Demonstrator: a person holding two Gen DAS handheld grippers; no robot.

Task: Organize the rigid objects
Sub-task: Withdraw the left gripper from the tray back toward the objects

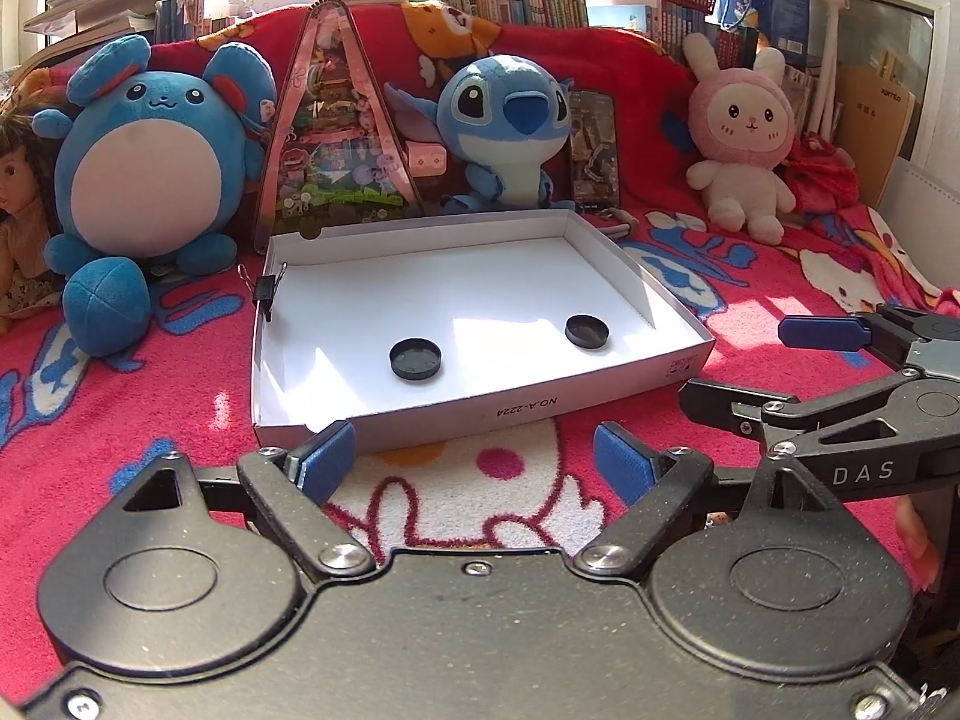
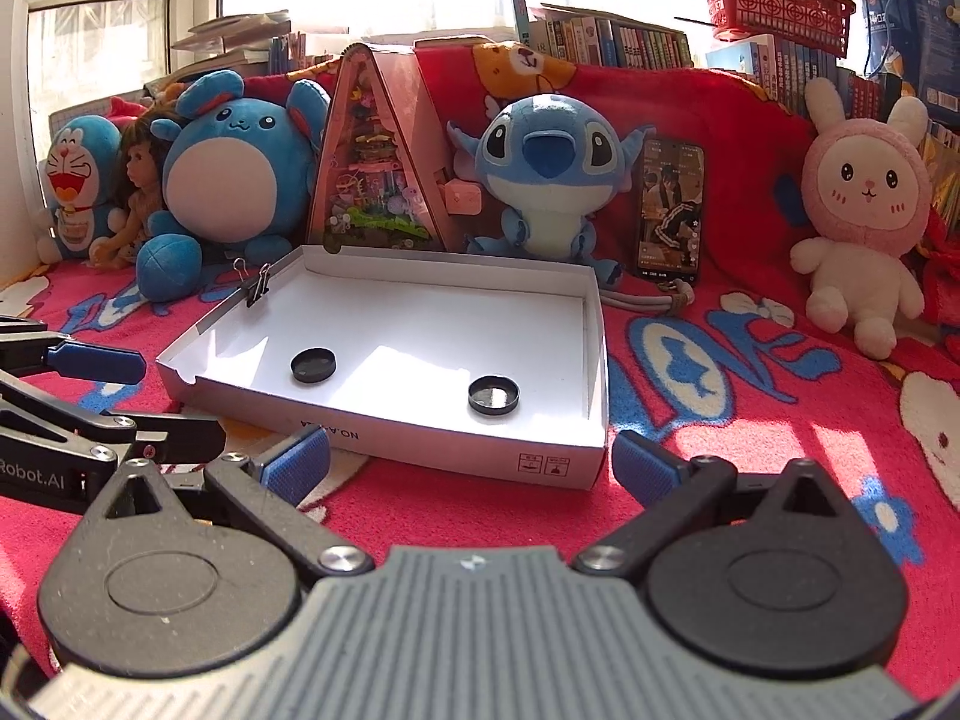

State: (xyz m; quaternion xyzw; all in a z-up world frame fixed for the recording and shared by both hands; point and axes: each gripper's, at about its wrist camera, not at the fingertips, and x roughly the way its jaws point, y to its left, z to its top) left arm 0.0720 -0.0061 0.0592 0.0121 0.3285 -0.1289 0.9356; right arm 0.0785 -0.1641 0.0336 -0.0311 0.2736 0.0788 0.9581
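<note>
Sitting apart inside white tray (image 1: pixel 636 270): two black round caps (image 1: pixel 415 360), (image 1: pixel 587 331). Left gripper (image 1: pixel 474 459) and right gripper (image 2: pixel 471 465) wide, empty, near tray front.

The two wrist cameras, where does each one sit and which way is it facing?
Left wrist: sits on the left claw, open, facing the shallow white cardboard box from its front; the right claw shows at right.
Right wrist: sits on the right claw, open, facing the box's near right corner; the left claw shows at left.
Shared: box, two round black caps, plush toys behind.
</note>
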